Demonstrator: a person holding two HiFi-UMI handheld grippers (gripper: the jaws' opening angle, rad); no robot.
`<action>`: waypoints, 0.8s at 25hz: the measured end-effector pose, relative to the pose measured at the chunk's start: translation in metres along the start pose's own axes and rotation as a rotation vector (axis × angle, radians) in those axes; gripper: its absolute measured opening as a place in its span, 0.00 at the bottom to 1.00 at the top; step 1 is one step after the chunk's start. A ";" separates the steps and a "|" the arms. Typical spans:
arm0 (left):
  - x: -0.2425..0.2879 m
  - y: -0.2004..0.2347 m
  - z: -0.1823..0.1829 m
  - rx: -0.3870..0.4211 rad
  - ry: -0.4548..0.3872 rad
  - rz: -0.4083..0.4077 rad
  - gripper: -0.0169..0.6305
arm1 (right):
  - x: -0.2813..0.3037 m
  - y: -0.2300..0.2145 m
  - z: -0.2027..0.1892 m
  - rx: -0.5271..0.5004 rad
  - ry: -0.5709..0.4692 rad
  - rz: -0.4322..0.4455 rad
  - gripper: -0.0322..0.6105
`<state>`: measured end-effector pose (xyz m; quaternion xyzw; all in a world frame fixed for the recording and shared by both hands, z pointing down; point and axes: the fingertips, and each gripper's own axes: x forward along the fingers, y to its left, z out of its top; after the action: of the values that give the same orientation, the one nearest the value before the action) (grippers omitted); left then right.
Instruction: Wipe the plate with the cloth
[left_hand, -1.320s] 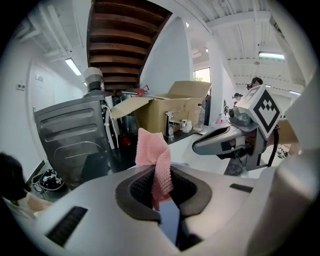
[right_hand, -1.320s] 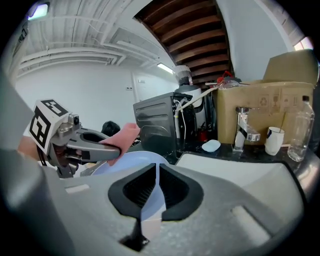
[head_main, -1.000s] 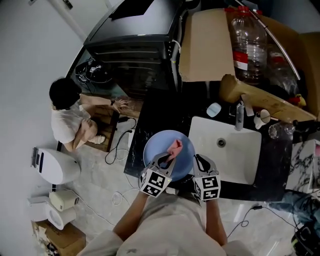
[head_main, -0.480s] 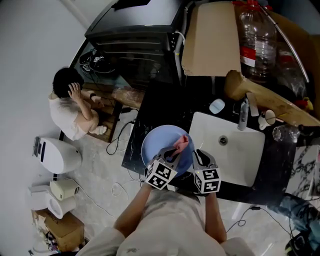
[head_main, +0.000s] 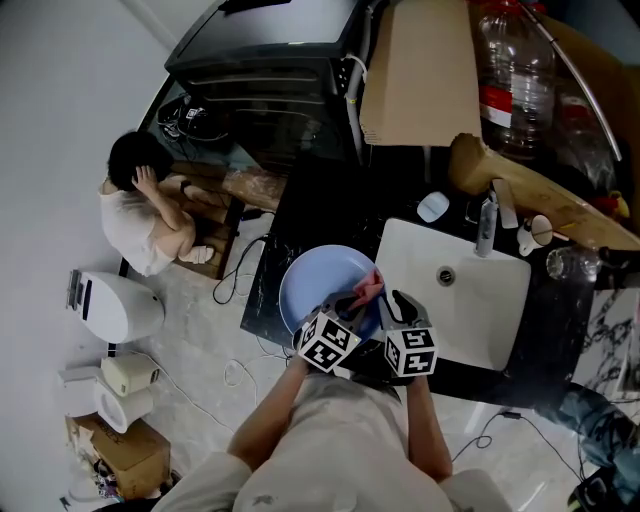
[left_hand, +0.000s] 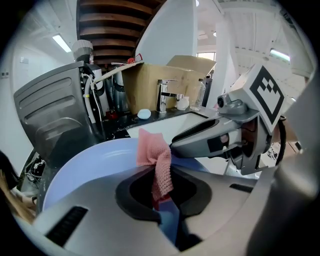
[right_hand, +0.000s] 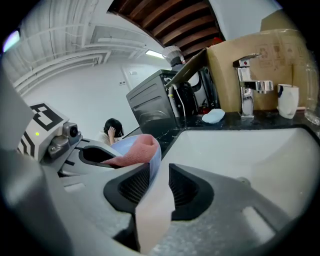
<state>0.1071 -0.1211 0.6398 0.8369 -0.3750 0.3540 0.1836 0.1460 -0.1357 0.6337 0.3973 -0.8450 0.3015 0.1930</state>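
One cloth (left_hand: 152, 150) over plate (left_hand: 95, 160), in left claw (left_hand: 161, 187); right claw (right_hand: 159, 182) clamps plate.

Recorded plain pale blue on the plate (head_main: 310, 285); pink, with a fine knit texture, on the cloth (left_hand: 156, 160); light grey on the bodies of the left gripper (left_hand: 162, 187) and right gripper (right_hand: 159, 182), black on their jaw pads; black-and-white square markers on each cube (part of the gripper); white on the sink (head_main: 480, 330); black with faint pale veining on the counter (head_main: 320, 210); brown on the cardboard (head_main: 415, 70); red on the bottle label (head_main: 497, 103).
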 end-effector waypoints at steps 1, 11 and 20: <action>0.001 -0.001 -0.001 0.002 0.005 -0.003 0.08 | 0.001 0.001 -0.001 -0.001 0.001 0.007 0.21; 0.009 -0.019 -0.008 0.031 0.051 -0.060 0.08 | 0.007 -0.001 -0.004 0.059 -0.032 -0.044 0.12; 0.006 -0.038 -0.019 0.070 0.087 -0.120 0.08 | 0.009 -0.007 0.000 0.073 -0.078 -0.111 0.08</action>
<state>0.1305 -0.0884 0.6554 0.8477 -0.3034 0.3911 0.1910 0.1458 -0.1443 0.6413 0.4616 -0.8171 0.3052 0.1617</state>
